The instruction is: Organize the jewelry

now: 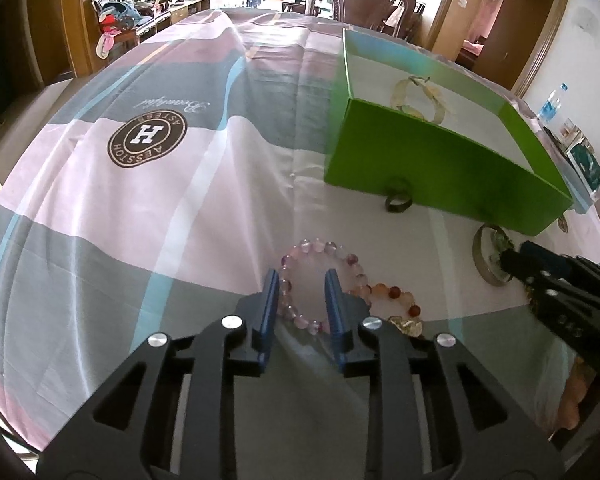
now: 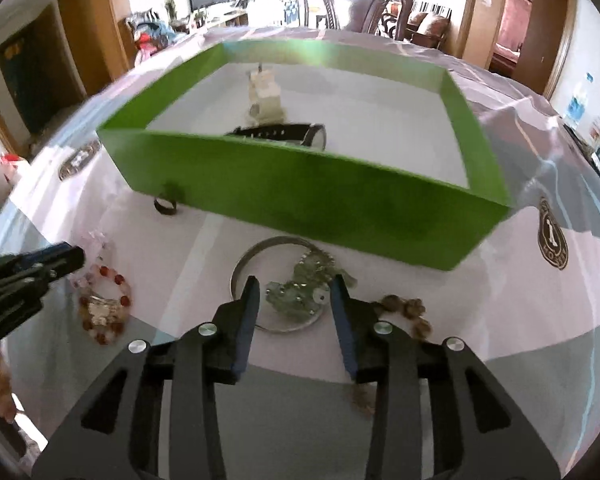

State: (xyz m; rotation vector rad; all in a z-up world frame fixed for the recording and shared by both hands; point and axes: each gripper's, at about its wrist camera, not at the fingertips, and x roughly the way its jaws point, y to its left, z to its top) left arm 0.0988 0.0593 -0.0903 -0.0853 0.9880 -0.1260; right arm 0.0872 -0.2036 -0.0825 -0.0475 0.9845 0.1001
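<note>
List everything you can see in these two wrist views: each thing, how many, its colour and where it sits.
box: one, green with white floor, open, on the cloth
watch: one, black strap, inside the box near its front wall
pale bracelet: one, cream, inside the box
ring: one, dark, on the cloth against the box front
purple bracelet: one, pink and purple beads, between the left gripper's fingers
red bracelet: one, red and orange beads, beside the purple one
bangle: one, silver with green charms, before the right gripper
brown beads: one string, right of the bangle
cloth: one, pink and grey
chair: one, dark wood, behind the table
left gripper: open
right gripper: open
</note>
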